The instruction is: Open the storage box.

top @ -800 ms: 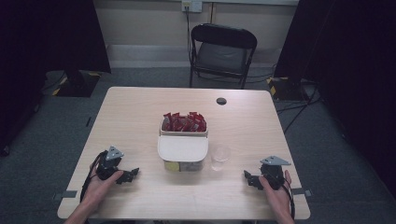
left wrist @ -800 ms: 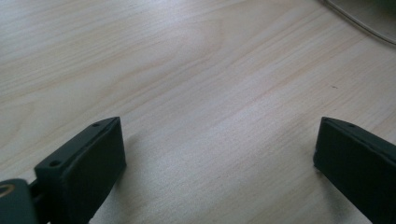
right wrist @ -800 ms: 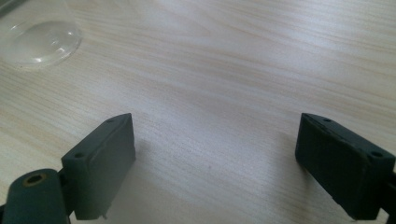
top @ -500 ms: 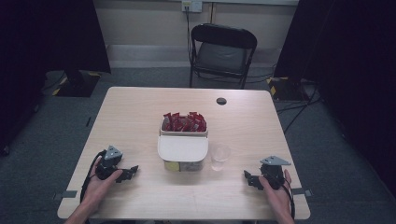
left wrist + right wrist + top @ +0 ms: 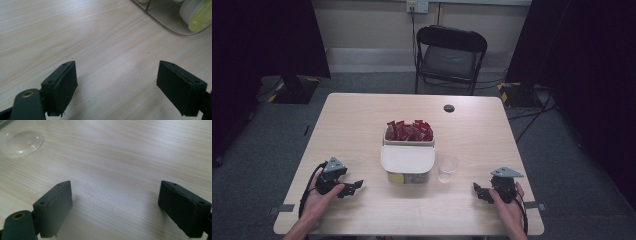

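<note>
Pale wooden bench (image 5: 362, 125), both claws idle at the lower corners.
High view: left claw (image 5: 354, 186) and right claw (image 5: 478, 191) flank the white bin (image 5: 408, 161) and clear cup (image 5: 447, 168) at centre. Left claw view: jaws wide apart, empty. Right claw view: likewise; the cup (image 5: 21, 141) at upper left looks light and could tip under a careless reach.
</note>
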A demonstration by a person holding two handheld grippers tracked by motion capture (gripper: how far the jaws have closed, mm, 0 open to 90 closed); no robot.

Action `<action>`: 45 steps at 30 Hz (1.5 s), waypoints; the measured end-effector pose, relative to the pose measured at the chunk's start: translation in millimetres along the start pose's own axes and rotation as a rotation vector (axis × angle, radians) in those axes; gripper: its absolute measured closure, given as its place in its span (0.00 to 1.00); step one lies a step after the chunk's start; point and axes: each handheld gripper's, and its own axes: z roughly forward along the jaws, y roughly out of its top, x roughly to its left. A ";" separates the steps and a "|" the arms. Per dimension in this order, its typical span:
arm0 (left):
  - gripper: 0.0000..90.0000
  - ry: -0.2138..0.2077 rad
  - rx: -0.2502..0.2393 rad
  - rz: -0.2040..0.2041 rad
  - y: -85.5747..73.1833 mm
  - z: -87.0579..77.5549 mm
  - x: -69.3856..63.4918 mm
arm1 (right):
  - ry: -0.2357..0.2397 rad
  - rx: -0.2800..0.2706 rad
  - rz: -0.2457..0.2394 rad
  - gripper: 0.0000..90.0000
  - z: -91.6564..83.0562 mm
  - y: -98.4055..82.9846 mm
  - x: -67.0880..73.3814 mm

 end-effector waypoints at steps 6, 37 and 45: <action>0.18 -0.016 -0.021 0.005 3.8 0.0 -5.0 | 0.000 0.000 0.001 0.13 0.0 0.0 0.1; 0.18 -0.107 -0.069 0.063 38.7 10.1 -41.1 | 0.000 0.000 -0.001 0.13 0.1 0.0 0.0; 0.18 -0.132 -0.077 0.071 46.5 12.4 -47.9 | 0.003 0.000 -0.002 0.13 0.1 0.0 -0.2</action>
